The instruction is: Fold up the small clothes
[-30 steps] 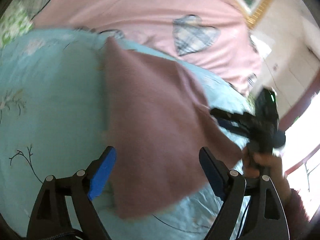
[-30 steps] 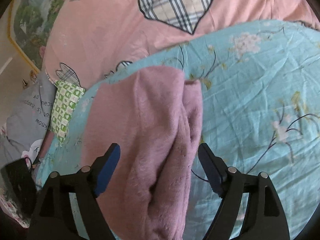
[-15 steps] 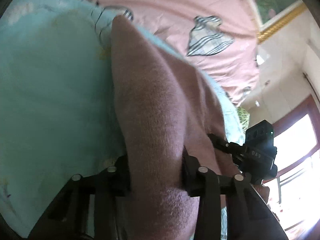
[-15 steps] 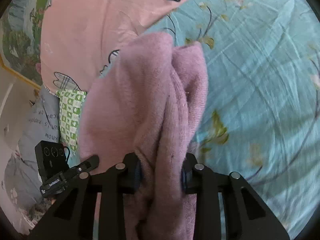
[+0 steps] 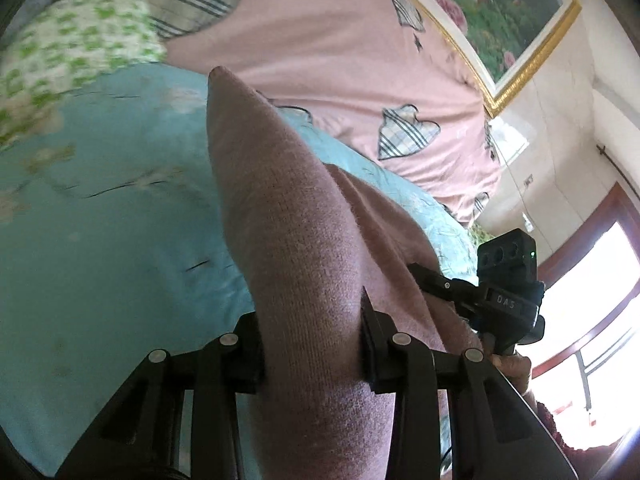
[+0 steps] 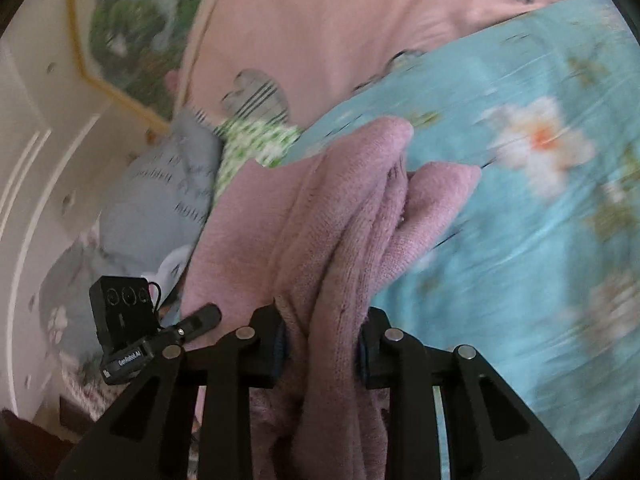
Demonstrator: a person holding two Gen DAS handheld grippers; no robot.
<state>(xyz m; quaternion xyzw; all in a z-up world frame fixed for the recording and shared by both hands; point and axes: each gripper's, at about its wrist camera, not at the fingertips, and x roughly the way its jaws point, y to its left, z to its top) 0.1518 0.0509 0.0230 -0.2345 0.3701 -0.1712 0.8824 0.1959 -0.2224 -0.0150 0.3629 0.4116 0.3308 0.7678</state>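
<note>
**Pink knit garment held by both grippers above the bed**

We see one pink knit garment [image 5: 304, 240], bunched into long folds and raised off the blue floral sheet [image 5: 100, 220], with its far corner pointing toward the head of the bed. We hold it at two places. The left gripper [image 5: 312, 344] has its two fingers clamped on a thick roll of the knit; its jaws have just been closing, with the fabric between them. The right gripper [image 6: 320, 344] is likewise pinched on a gathered bundle of the same garment [image 6: 340, 220], its jaws also having just been closing on the cloth. In the left wrist view the right gripper [image 5: 452, 288] appears at the garment's far edge, with part of a hand [image 5: 512, 364] below it; in the right wrist view the left gripper [image 6: 188, 326] appears at lower left.

Beneath lies the one blue sheet [image 6: 520, 200], printed with pale blossoms and dark twigs. Beyond it we count one pink cover [image 5: 340, 60] bearing several plaid hearts, one green-and-white checked cloth [image 5: 72, 40] and one grey printed cloth [image 6: 160, 200]. On the cream wall [image 5: 560, 120] hangs one gilt-framed picture [image 5: 500, 12]. A bright window with a dark red frame [image 5: 600, 300] stands at the right of the left wrist view.
</note>
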